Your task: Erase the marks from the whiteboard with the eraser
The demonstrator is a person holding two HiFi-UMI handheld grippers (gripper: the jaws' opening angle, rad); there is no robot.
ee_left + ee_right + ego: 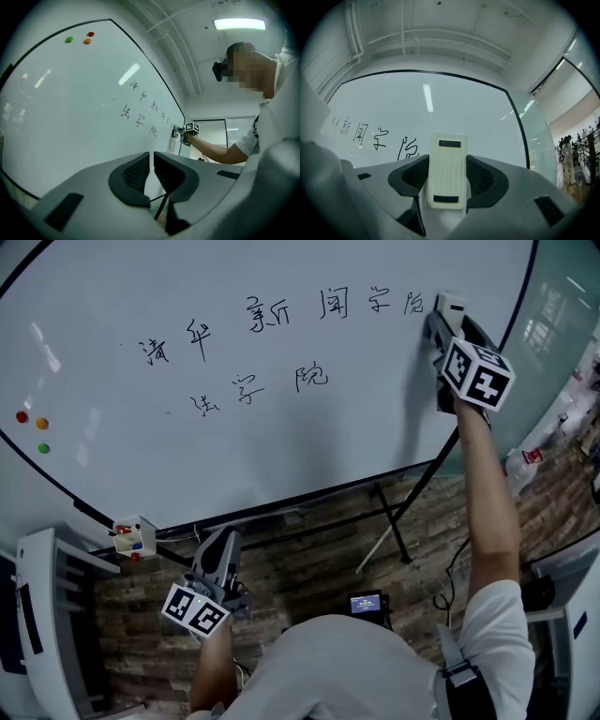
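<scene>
The whiteboard [234,437] carries two rows of black handwritten marks [281,313], the lower row [258,385] shorter. My right gripper [448,317] is shut on a white eraser [446,169], held up at the board's upper right, just right of the last character [408,149] of the top row. The eraser [450,304] shows at the gripper's tip in the head view. My left gripper [217,554] hangs low below the board's bottom edge, its jaws shut with nothing between them [151,174]. The marks [140,110] and the right gripper [180,134] also show in the left gripper view.
Three coloured magnets [32,427] sit at the board's left. A small holder with markers [131,535] hangs at the bottom edge. The board's black stand legs [389,521] run over a wood floor. White furniture [47,615] stands at lower left. People [569,154] stand far right.
</scene>
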